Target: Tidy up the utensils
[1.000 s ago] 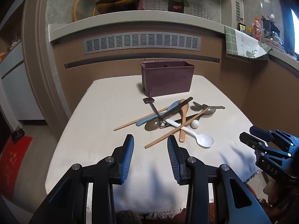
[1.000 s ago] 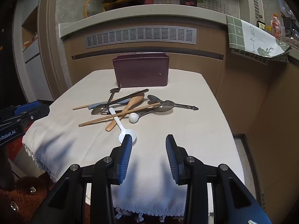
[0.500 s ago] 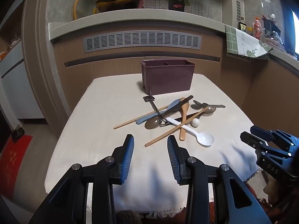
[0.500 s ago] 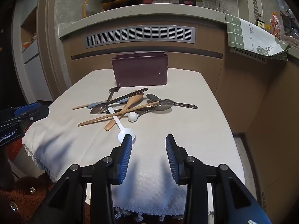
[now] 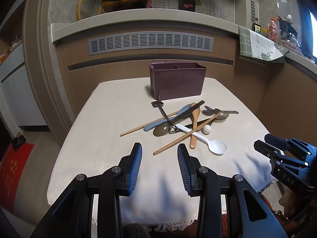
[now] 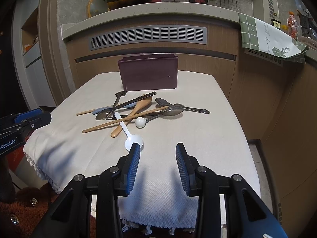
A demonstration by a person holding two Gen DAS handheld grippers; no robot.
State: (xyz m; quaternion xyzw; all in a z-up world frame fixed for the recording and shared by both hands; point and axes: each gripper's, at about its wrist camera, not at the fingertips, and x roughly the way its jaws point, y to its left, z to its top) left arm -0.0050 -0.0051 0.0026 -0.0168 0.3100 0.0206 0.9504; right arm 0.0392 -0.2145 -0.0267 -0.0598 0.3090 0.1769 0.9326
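Wooden chopsticks and spoons lie crossed ahead of the left claw and right claw, both held open and empty. If one piece were lifted, neighbours could be dragged along, and the white spoon beside the right claw's left finger could be knocked off the counter.

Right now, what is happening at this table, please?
A person holds two hand-held grippers over the near edge of the table; the left hand-held gripper and the right hand-held gripper are both open and empty. The utensils lie in a crossed pile on the cloth. The purple holder behind them looks empty. Nothing is picked up yet.
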